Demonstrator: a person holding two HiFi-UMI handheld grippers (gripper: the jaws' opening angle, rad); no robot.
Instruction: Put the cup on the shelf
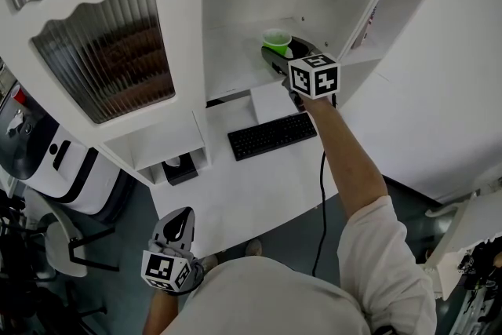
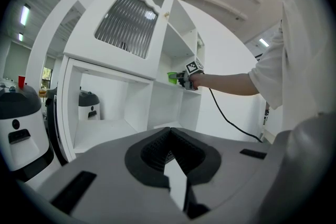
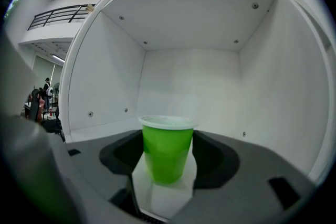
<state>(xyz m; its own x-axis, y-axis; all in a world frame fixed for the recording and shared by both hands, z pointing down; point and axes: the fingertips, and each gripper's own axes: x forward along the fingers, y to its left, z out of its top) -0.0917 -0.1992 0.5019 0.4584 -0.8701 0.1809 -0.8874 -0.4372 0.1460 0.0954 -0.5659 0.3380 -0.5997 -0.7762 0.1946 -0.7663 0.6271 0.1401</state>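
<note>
Two hand-held grippers are out, and only one of them matters for what can go wrong. Far left and low, the left hand-held gripper (image 1: 180, 220) hangs near the front-left corner of the worktop (image 1: 259, 192). Its jaws are drawn together on nothing, and it is well apart from the action, so it adds little risk.

Moving right, a keyboard (image 1: 272, 135) lies on the worktop just below the open compartment. A cup that tipped out would likely land on or near it.

Further right, the right hand-held gripper (image 3: 168, 136) reaches into the shelf (image 3: 105, 126) compartment with its jaws standing wide. The green cup (image 3: 167, 155) is upright between them. The pads appear to rest on the cup's upper wall. Its base looks to be on the shelf floor or just above it; I cannot tell which.

As I judge the hazards:
- **Tipping:** the cup looks thin and probably light, so a pad that clings on one side as the jaws open could drag it over.
- **Sweeping:** drawing the jaws back before they clear the rim could pull the cup toward the front edge.
- **Dropping:** if the base is not yet down, letting go would drop it, and it may topple.
</note>
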